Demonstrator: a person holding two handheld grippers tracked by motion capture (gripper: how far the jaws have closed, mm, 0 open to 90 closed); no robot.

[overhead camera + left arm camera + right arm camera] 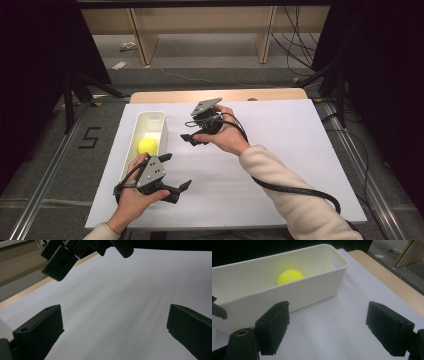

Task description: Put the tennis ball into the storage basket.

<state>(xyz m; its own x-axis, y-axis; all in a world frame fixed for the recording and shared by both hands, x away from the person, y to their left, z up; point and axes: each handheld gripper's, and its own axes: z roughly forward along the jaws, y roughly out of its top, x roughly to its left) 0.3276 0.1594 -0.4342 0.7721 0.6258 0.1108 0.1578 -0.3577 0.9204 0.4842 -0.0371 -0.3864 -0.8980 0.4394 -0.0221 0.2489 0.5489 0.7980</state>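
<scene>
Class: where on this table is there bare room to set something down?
Bare sheet lies right of the right tool, out to the far and right edges. The left is crowded: the bin with its tennis ball, and the left tool beside it.

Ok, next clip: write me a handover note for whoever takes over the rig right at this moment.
Left gripper: open, holding nothing, above the white sheet near the front end of the bin.
Right gripper: open, holding nothing, beside the bin's long wall and pointing at it.
Things: the yellow tennis ball lies inside the white bin, which stands on the left part of the sheet.
Done, by the look of it: ball is in the bin, both grippers are free.
Left: probably nothing beyond drawing both grippers back; no other loose item lies on the sheet.
</scene>
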